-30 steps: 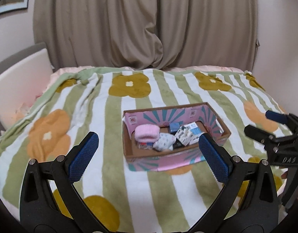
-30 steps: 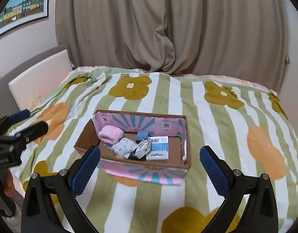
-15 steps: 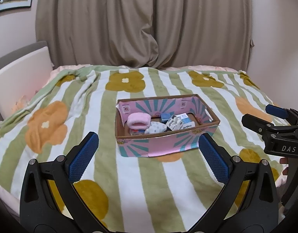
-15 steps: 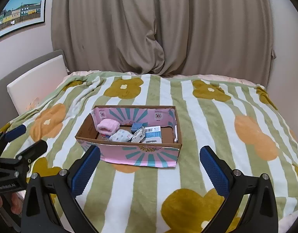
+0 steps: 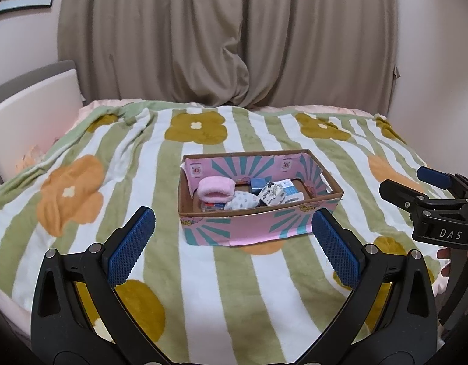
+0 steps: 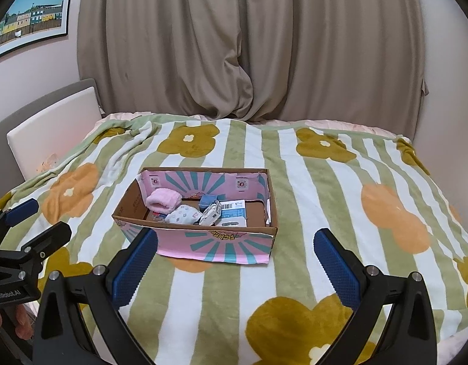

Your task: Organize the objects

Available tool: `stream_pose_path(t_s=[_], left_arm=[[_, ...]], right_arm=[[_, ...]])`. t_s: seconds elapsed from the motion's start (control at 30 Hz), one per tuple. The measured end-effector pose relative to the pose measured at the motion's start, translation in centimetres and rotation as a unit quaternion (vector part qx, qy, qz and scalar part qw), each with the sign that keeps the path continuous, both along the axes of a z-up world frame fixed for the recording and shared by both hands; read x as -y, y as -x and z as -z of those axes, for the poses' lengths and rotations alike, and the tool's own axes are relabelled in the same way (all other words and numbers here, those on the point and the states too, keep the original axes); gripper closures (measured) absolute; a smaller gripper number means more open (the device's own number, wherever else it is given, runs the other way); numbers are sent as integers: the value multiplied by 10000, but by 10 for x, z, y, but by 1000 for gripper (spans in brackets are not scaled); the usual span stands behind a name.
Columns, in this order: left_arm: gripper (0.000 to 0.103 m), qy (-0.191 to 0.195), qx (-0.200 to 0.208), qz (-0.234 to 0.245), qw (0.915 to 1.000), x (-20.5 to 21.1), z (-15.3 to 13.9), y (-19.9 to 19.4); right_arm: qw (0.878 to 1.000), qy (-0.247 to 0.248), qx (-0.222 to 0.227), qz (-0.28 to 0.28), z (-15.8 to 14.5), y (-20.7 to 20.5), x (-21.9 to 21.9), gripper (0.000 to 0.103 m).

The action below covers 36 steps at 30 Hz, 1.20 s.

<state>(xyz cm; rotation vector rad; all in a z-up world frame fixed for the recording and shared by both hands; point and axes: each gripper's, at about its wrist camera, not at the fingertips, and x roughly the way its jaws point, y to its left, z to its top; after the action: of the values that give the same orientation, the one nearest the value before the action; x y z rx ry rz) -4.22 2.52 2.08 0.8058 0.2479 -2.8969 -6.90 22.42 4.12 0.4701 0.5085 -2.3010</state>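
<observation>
A pink and teal cardboard box [image 5: 249, 226] [image 6: 215, 245] sits in the middle of the bed. Inside lie a rolled pink cloth [image 5: 216, 189] [image 6: 163, 199], a white patterned cloth [image 5: 241, 200] [image 6: 183, 214], a small blue box [image 5: 258, 183] [image 6: 208, 201], a crumpled white packet [image 5: 273, 193] [image 6: 211, 213] and a white and blue carton [image 6: 234, 210]. My left gripper [image 5: 234, 243] [image 6: 36, 219] hangs open short of the box, holding nothing. My right gripper [image 6: 235, 261] [image 5: 410, 182] is open too, near the box's front wall, and it is empty.
A green and white striped blanket with flowers [image 5: 118, 164] [image 6: 340, 188] covers the bed. A padded headboard [image 5: 29, 106] stands at the left, beige curtains [image 5: 234, 36] hang behind, and a framed picture [image 6: 29, 15] is on the wall. A person's fingers [image 6: 20, 319] hold the left handle.
Both grippers have pulled back and lifted a little, so the box looks slightly farther and more from above. Both stay open and empty. The box's contents have not moved.
</observation>
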Motion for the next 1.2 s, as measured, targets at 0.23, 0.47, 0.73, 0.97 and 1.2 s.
stream_pose_path(t_s=[0.23,0.47,0.73,0.97,1.2], left_arm=[[0,-73,-18,-11,10000,3,0,0],[0,-57,27,-26,10000,1,3,3],[0,-20,42,-51,10000,0,4,6],[0,-4,63,-41,10000,1,6,9],[0,-6,64,-31,10000,2,6,9]], right_arm=[[10000,-15,6,7,0,0,0,1],[10000,-13,23,31,1,2,-1,1],[9999,-17,71,81,2,10,-1,1],[9999,-34,93,95,2,13,-1,1],[9999,-47,105,114,3,14,0,1]])
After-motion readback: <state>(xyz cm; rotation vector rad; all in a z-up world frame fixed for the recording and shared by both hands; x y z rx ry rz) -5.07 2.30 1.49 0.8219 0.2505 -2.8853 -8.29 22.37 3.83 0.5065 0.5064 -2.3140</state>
